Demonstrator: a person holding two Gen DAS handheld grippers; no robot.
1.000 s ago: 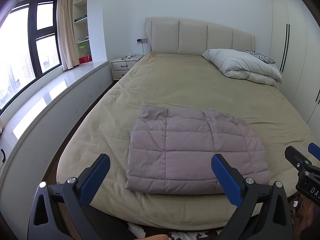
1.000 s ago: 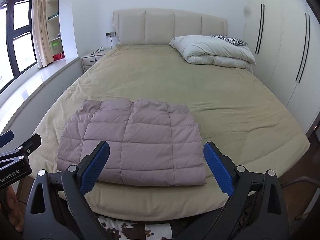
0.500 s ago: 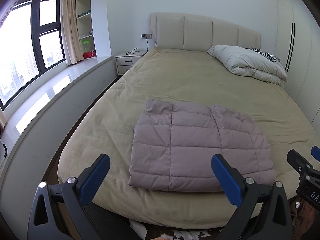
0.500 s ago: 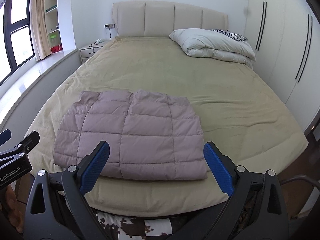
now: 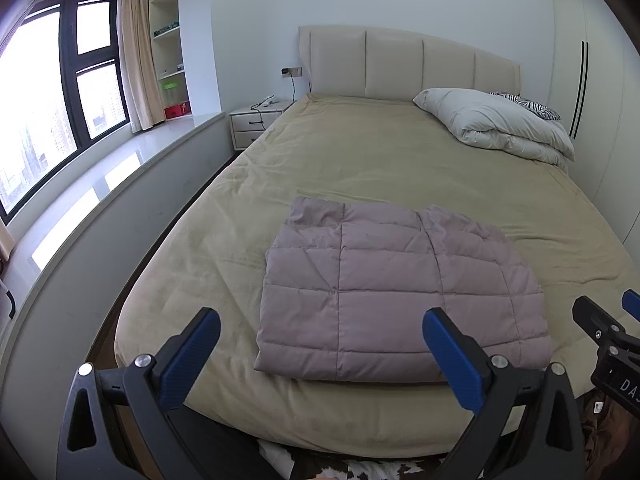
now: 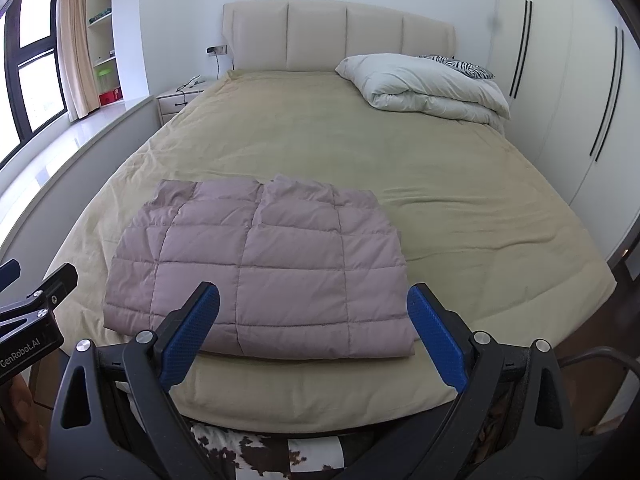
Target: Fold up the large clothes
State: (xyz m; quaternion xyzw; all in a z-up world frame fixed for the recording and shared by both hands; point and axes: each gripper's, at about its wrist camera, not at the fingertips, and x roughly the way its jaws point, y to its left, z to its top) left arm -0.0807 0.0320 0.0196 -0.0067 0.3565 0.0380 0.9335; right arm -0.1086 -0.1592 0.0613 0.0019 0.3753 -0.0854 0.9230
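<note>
A mauve quilted down jacket [image 5: 400, 292] lies folded into a flat rectangle near the foot of the bed [image 5: 360, 160]; it also shows in the right wrist view [image 6: 264, 268]. My left gripper [image 5: 320, 354] is open and empty, held back from the bed's foot edge, short of the jacket. My right gripper [image 6: 314, 330] is open and empty too, just short of the jacket's near edge. Each gripper shows at the side of the other's view: the right one [image 5: 608, 344] and the left one [image 6: 28, 304].
The bed has a tan cover. A folded white duvet [image 6: 424, 86] and a zebra pillow [image 6: 460, 64] lie by the headboard. A nightstand [image 5: 256, 120] and a window ledge [image 5: 100, 184] are on the left, wardrobes [image 6: 580, 80] on the right. A cowhide-patterned thing [image 6: 272, 452] lies below the bed's foot.
Both grippers have risen and tilted down a little, so the jacket sits lower and closer in view. The jacket has not moved. Both stay open.
</note>
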